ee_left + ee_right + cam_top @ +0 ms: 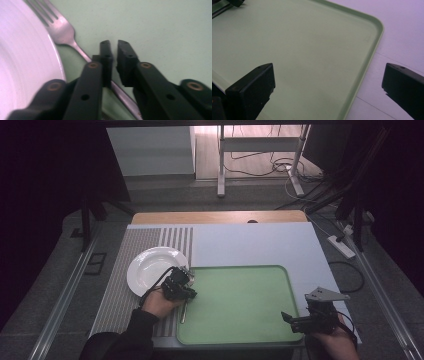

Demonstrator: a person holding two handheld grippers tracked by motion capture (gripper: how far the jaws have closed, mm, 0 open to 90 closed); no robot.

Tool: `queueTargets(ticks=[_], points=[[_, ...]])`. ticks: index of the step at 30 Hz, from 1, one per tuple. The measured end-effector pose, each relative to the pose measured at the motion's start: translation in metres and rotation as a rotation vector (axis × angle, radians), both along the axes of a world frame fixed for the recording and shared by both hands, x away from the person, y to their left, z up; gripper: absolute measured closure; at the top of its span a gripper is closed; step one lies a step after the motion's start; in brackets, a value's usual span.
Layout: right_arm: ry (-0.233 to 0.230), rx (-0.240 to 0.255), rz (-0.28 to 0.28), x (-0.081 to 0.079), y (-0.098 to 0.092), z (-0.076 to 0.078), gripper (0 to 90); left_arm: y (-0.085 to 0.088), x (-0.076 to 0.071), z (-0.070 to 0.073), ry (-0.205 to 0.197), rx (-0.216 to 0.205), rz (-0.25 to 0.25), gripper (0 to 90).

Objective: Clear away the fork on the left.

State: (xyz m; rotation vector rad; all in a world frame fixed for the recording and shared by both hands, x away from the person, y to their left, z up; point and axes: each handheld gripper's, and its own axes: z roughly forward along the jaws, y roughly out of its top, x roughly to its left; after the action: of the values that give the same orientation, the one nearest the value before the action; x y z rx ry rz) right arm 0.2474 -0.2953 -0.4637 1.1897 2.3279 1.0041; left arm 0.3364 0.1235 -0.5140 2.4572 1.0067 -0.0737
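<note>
Fork [65,32], silver with tines at 11 o'clock, lies on the tray [240,320] beside the plate [150,267]; left gripper [113,53], jaws narrow, straddles its handle. Right gripper [328,82] gapes wide.

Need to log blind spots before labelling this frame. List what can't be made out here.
- Fork handle's lower end: left gripper view, hidden under the left hand-held gripper.
- Whether those nearly closed jaws pinch the handle: unclear, blurred.
- Plate: cut off by the left edge.
- Green tray: right gripper view, near side cut off; right hand-held gripper jaws wide apart.
</note>
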Motion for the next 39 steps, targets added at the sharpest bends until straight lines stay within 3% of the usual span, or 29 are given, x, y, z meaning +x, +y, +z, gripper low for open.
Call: queueTargets(ticks=[6,13,17,23,28,39], points=[[-0.002,0.0,0.001,0.0,0.0,0.0,0.0,0.0,-0.001,0.005,-0.035,-0.053,-0.007,59.9],[-0.002,0.001,0.001,0.0,0.0,0.0,0.0,0.004,-0.003,0.012,-0.083,-0.076,-0.002,41.3],[-0.002,0.0,0.002,0.0,0.0,0.0,0.0,0.009,-0.005,0.015,-0.112,-0.111,0.001,29.4],[-0.002,-0.001,0.0,-0.001,0.0,0.0,0.0,0.017,-0.012,0.019,-0.132,-0.117,0.008,15.6],[-0.001,-0.003,-0.003,-0.001,0.0,0.0,0.0,0.031,-0.017,0.02,-0.134,-0.149,0.049,4.3],[-0.002,-0.011,-0.005,-0.001,0.001,0.0,0.0,0.07,-0.037,0.022,-0.172,-0.18,0.14,1.2]])
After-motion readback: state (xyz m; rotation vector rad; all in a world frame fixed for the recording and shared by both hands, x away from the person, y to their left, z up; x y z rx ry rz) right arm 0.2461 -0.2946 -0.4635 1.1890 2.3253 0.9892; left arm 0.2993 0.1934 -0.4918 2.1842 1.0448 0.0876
